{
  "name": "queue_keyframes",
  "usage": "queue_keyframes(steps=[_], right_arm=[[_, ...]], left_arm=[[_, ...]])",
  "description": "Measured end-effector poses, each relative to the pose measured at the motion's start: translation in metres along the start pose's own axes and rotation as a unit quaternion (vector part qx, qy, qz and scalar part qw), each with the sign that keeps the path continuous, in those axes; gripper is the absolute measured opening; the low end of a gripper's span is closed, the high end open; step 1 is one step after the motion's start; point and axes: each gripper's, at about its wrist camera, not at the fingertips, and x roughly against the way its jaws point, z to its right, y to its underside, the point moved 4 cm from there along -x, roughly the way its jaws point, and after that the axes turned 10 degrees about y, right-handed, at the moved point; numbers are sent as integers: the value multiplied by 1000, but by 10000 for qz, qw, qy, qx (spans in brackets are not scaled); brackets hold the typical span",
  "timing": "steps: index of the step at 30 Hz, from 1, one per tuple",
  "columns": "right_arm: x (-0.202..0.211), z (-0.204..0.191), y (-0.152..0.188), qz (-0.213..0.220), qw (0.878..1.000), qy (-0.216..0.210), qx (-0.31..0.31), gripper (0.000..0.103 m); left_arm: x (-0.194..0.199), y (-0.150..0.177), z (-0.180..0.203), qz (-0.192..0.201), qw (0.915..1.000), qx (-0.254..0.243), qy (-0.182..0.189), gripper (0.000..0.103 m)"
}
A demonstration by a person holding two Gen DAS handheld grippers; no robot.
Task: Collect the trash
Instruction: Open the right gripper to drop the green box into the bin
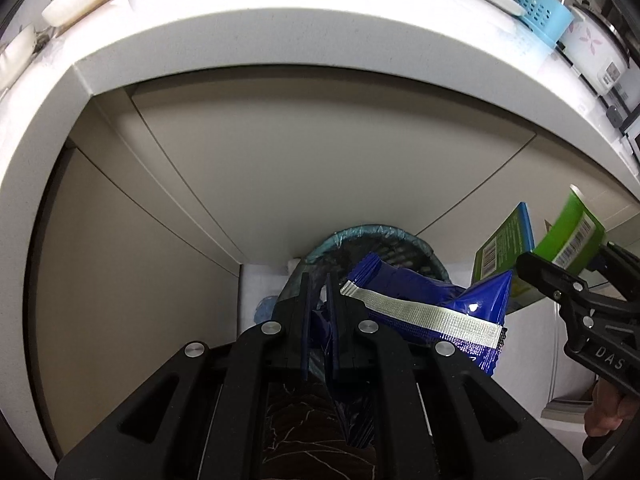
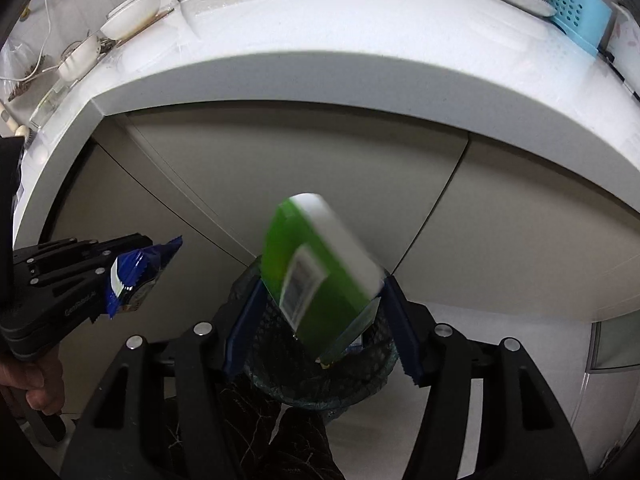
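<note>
A: blue wrapper (image 1: 424, 296) is shiny foil-type plastic with a silvery crimped strip, green box (image 2: 320, 276) looks like glossy card.

B: yep, and the countertop (image 2: 360, 36) is smooth, polished white; grippers matt black plastic.

Two grippers (image 2: 320, 320) (image 1: 318, 292), two wrappers (image 1: 420, 300) (image 2: 320, 264), one bin (image 2: 316, 384)

Little can be read. In the left wrist view the black body of the right tongs (image 1: 560, 280) carries the raised letters "DAS", cut off by the frame edge. In the right wrist view the side of the left tongs (image 2: 132, 268) bears a pale word starting "Gen", the rest too small to tell. The green box (image 2: 320, 268) shows a barcode label, its digits blurred; the blue wrapper's (image 1: 420, 296) print is illegible.
</note>
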Motion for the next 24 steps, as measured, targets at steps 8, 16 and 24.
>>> queue_keyframes(steps=[8,16,24], right_arm=[[3,15,2,16,9995,160,-273,77],[12,36,5,145,9980,345,-512,89],[14,58,14,62,9964,512,-669,91]], left_arm=[[-8,3,2,-136,9999,-49,-64,6],[-19,8,18,-223,9995,-235,-27,6],[-44,12,36,-356,9980,-507,-117,6]])
